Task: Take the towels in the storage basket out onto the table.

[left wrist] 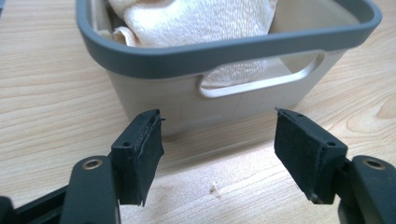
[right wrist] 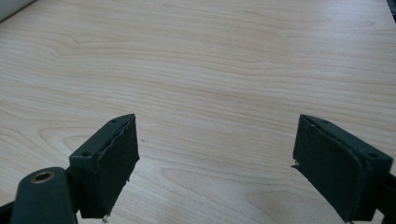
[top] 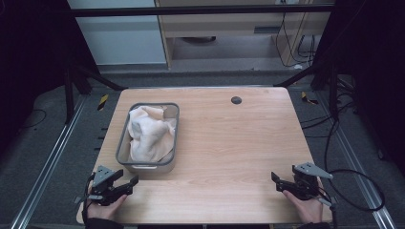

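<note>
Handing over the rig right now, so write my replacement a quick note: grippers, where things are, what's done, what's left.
Left hand-held gripper: open, empty, facing the handle end of the grey-rimmed plastic basket, not touching it.
Right hand-held gripper: open, empty, over bare wooden table at the near right.
Crumpled cream towel lies inside the basket at the table's left.
Done: nothing grasped yet.
Left: likely take the towel out or move the basket.
</note>
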The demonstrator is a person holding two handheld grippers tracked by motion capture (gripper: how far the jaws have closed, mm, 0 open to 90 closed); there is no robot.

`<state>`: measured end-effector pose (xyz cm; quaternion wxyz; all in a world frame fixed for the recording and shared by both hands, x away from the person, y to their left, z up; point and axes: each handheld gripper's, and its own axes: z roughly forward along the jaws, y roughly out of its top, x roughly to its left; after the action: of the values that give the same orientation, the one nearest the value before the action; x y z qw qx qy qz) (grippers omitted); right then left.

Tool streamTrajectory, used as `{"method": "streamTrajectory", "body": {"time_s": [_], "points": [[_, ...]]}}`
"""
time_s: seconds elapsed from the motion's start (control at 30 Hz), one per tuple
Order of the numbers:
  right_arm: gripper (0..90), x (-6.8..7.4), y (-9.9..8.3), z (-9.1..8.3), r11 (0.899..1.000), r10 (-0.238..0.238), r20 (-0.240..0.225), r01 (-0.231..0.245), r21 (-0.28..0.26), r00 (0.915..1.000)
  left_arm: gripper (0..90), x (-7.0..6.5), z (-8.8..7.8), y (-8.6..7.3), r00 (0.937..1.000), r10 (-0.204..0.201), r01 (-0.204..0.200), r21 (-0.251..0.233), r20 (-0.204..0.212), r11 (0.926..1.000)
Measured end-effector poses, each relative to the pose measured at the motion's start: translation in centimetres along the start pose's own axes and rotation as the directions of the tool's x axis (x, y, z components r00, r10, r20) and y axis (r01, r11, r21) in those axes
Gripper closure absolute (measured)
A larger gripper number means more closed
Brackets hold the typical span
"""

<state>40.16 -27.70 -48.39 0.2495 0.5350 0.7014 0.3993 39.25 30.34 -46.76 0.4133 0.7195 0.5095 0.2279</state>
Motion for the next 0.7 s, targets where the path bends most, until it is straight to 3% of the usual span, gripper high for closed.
{"method": "streamTrajectory", "body": {"time_s": [0.13, 0.37, 0.7], "points": [[14.4, 0.3, -0.1, 0.2, 0.999, -0.037, -0.010, 0.037, 0.016, 0.9993, 29.9, -0.1, -0.4, 0.3, 1.0000, 0.001, -0.001, -0.018, -0.008, 0.9998], [14.1, 0.4, 0.0, 0.0, 1.000, -0.026, -0.011, 0.026, 0.010, 0.9996, 27.4, -0.2, -0.8, 0.9, 1.0000, -0.005, 0.004, -0.040, -0.005, 0.9992], [14.1, 0.5, -0.1, 0.2, 0.999, -0.046, -0.006, 0.046, 0.019, 0.9989, 23.1, -0.2, -1.7, 1.8, 0.9998, -0.020, 0.020, -0.079, 0.002, 0.9967]]}}
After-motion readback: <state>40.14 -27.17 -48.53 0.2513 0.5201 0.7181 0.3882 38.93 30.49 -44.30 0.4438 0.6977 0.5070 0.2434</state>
